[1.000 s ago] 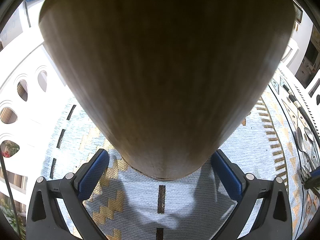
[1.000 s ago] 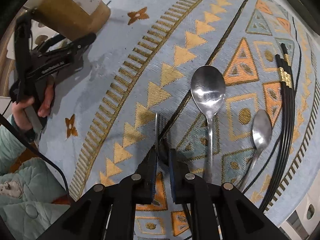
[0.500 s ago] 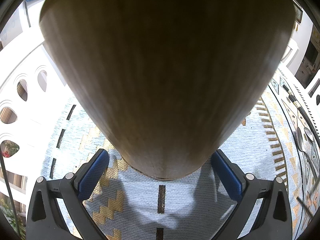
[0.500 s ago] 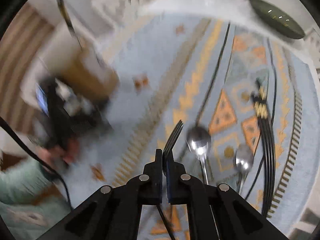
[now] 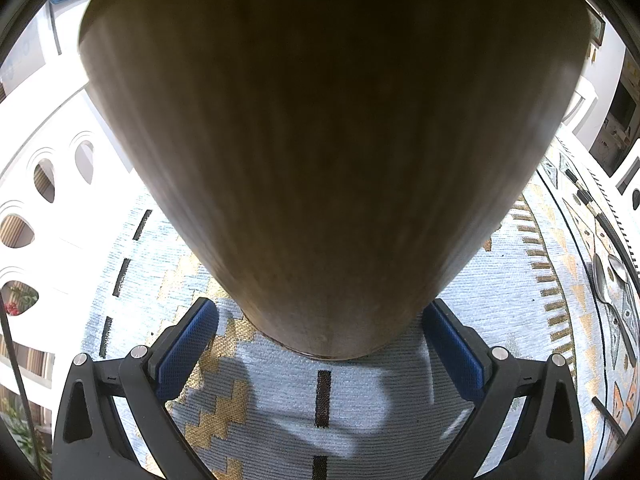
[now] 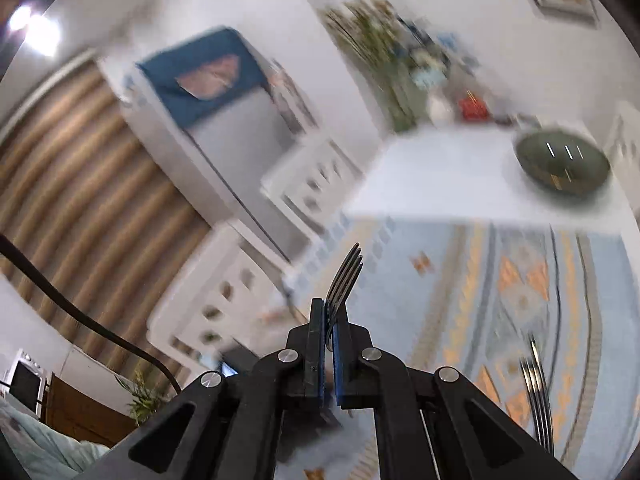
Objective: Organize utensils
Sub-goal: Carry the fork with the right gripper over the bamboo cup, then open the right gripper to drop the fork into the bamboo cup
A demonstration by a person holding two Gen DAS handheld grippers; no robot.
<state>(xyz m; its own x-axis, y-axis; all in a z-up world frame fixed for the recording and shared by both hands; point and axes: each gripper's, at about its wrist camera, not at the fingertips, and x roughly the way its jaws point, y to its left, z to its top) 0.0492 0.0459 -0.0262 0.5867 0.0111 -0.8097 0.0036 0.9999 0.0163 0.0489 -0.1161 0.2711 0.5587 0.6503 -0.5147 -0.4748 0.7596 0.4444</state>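
Observation:
A tall brown wooden utensil holder point(image 5: 320, 152) fills the left wrist view and stands on the patterned blue cloth point(image 5: 360, 404). My left gripper point(image 5: 320, 340) is shut on its base, one blue pad on each side. In the right wrist view my right gripper point(image 6: 328, 312) is shut on a metal fork point(image 6: 346, 268). It is held high above the table, tines pointing up and away. Two spoons point(image 5: 602, 280) and black chopsticks point(image 5: 592, 208) lie on the cloth at the far right of the left wrist view. The chopsticks point(image 6: 536, 392) show blurred at the lower right.
A dark green oval dish point(image 6: 562, 166) sits on the white tabletop beyond the cloth. White chairs with cut-out backs point(image 5: 48, 184) stand to the left of the table. A plant and small items point(image 6: 400, 64) are at the back.
My right gripper closed on the fork, lifted it off the cloth and tilted upward, so its view now takes in the room. The left gripper and holder stayed still.

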